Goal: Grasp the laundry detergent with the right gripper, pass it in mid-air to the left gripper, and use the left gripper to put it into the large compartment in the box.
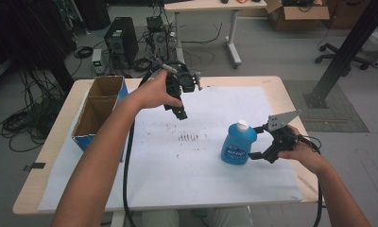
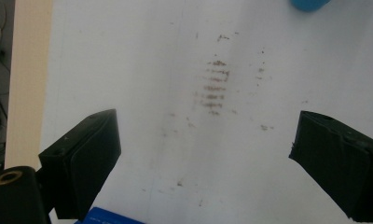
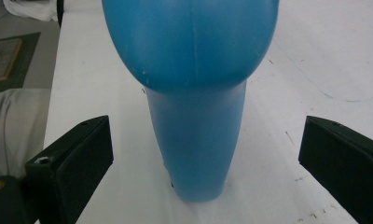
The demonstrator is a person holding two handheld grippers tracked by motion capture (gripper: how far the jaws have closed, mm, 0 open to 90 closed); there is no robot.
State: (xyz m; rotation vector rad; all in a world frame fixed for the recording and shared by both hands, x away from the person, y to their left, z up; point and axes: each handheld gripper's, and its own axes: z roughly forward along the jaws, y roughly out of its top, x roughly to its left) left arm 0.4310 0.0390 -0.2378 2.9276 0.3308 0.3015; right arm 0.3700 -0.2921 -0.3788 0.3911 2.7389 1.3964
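Blue translucent plastic bottle with a white cap, standing upright on the white paper sheet that covers the pale wooden table, toward the person's right-hand side; its body is squat and rounded, broad at the shoulders, and carries a darker blue printed label on the face turned to the high view (the lettering is too small to read). In the right gripper view the bottle appears as a smooth bulging form above a narrower section, with a faint moulding seam down its middle and a few pale scuffs; the right gripper is level with it, jaws spread wide on either side, the pads clear of the plastic and grasping nothing. The left gripper hangs above the middle of the sheet, pointing down, jaws likewise parted and empty; beneath it lies a patch of brown smudge marks. An open brown cardboard box with blue sides stands at the table's left edge, well apart from the bottle.
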